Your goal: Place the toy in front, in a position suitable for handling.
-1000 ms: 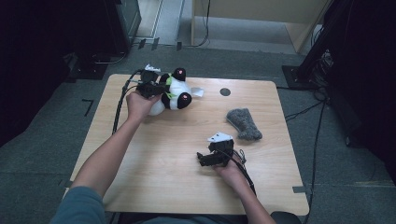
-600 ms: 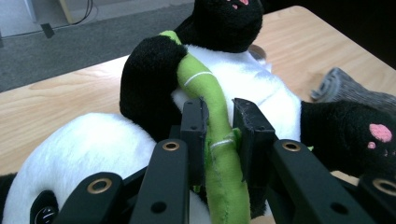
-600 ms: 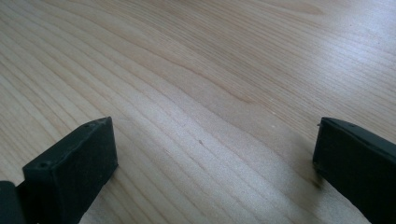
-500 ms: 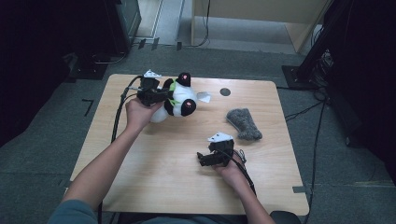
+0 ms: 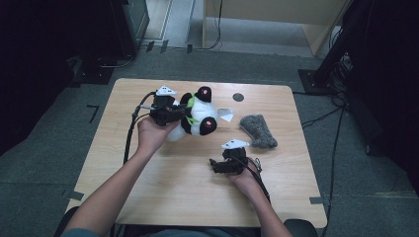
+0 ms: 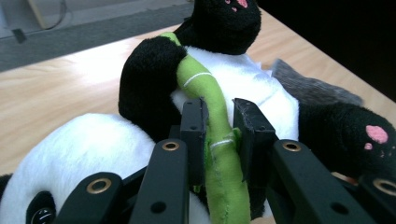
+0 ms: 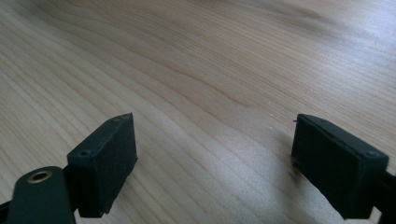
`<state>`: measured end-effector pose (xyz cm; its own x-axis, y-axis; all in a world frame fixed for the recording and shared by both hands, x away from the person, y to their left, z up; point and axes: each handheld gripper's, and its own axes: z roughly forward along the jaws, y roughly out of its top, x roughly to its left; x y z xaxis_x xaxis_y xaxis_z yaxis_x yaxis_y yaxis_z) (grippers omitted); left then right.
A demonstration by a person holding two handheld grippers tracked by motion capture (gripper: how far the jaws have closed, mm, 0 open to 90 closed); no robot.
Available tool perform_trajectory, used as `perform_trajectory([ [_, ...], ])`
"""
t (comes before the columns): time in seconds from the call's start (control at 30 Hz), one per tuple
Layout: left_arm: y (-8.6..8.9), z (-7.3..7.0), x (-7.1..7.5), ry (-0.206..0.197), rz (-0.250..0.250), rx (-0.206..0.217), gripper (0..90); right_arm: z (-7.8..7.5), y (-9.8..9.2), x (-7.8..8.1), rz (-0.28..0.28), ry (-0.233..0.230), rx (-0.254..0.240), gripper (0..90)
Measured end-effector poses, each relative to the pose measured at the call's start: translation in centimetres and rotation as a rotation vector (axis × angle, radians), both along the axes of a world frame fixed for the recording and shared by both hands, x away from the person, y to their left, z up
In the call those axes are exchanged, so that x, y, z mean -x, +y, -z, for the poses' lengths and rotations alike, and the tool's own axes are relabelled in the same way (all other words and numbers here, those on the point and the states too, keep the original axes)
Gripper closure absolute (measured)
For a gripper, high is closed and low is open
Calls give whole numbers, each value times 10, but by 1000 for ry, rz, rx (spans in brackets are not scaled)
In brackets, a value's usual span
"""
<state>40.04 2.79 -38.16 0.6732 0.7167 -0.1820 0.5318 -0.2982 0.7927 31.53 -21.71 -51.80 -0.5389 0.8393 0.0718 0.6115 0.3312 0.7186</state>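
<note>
Left hand-held gripper [image 6: 219, 128]: clenched on the plush panda's [image 5: 200, 116] green bamboo stalk [image 6: 212, 107], above the counter's [image 5: 148, 192] far left.
Right hand-held gripper [image 7: 215, 163]: released, its jaws just been closing, over bare counter.

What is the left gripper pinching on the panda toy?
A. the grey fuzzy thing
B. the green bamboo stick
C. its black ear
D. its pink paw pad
B. In the left gripper view the two black jaws of the left gripper press on the green bamboo stick that lies across the white belly of the panda toy.
</note>
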Motion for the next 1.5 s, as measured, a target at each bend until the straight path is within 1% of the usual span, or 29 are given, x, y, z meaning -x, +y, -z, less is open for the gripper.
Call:
perform_trajectory([
  [0.07, -2, 3, 7, 3, 10, -12, 751, -2, -1, 1, 1, 0, -6, 144],
  [0.1, -2, 5, 11, 9, 16, -14, 751, -4, -1, 2, 1, -5, -8, 144],
  [0.13, -2, 5, 11, 9, 16, -14, 752, -5, -2, 3, -2, -10, -11, 144],
  [0.17, -2, 7, 14, 10, 18, -10, 751, -7, -4, 4, 1, -14, -14, 144],
  [0.2, -4, 11, 21, 4, 24, -26, 751, -9, -5, 4, 2, -14, -18, 144],
  [0.23, -4, 11, 21, 4, 24, -26, 751, -9, -5, 4, 2, -14, -18, 144],
  [0.27, -5, 16, 26, 15, 29, -29, 751, -11, -7, 4, -2, -13, -13, 144],
  [0.3, -5, 16, 26, 15, 29, -29, 751, -11, -7, 4, -2, -13, -13, 144],
  [0.37, -4, 22, 34, 32, 36, -19, 750, -13, -12, 4, 1, -14, -8, 144],
  [0.47, -3, 28, 40, 43, 38, -6, 750, -14, -17, 3, 8, -7, -15, 144],
  [0.53, -3, 30, 45, 40, 36, 2, 750, -14, -19, 4, 13, -11, -15, 144],
  [0.63, -4, 34, 54, 52, 53, 18, 748, -18, -24, 5, 21, -16, -15, 147],
  [0.67, -4, 34, 54, 52, 53, 18, 748, -18, -24, 5, 21, -16, -15, 147],
  [0.73, -7, 38, 61, 56, 70, 39, 747, -22, -31, 6, 36, -28, -17, 156],
  [0.83, -10, 42, 62, 53, 78, 33, 744, -24, -35, 5, 48, -29, -11, 168],
  [0.87, -10, 45, 62, 57, 83, 42, 743, -25, -40, 4, 60, -37, -14, 170],
  [0.9, -10, 45, 62, 56, 80, 45, 741, -27, -43, 4, 69, -35, -15, 171],
  [0.93, -9, 45, 62, 54, 81, 46, 737, -28, -45, 4, 72, -43, -15, 179],
  [1.03, -9, 47, 62, 39, 83, 43, 698, -33, -50, 3, 73, -65, -15, 211],
  [1.1, -10, 48, 63, 26, 85, 35, 678, -36, -52, 1, 83, -80, -7, 211],
  [1.17, -11, 48, 63, 21, 88, 35, 649, -39, -55, 0, 95, -91, -4, 211],
  [1.27, -10, 46, 64, 1, 87, 27, 566, -43, -60, -2, 109, -100, -11, 212],
  [1.3, -10, 46, 64, 1, 87, 27, 530, -43, -60, -2, 109, -100, -11, 212],
  [1.33, -8, 44, 64, -6, 85, 25, 490, -46, -64, -3, 123, -104, -19, 216],
  [1.37, -6, 42, 63, -7, 83, 29, 461, -48, -65, -4, 130, -106, -27, 228],
  [1.4, -4, 40, 63, -15, 80, 38, 448, -50, -67, -4, 135, -111, -34, 240],
  [1.43, -4, 40, 63, -15, 80, 38, 441, -51, -69, -5, 137, -114, -34, 241],
  [1.47, 1, 35, 63, -19, 83, 60, 433, -52, -70, -7, 137, -113, -30, 245],
  [1.5, 3, 33, 62, -9, 90, 75, 418, -53, -70, -8, 137, -112, -22, 246],
])
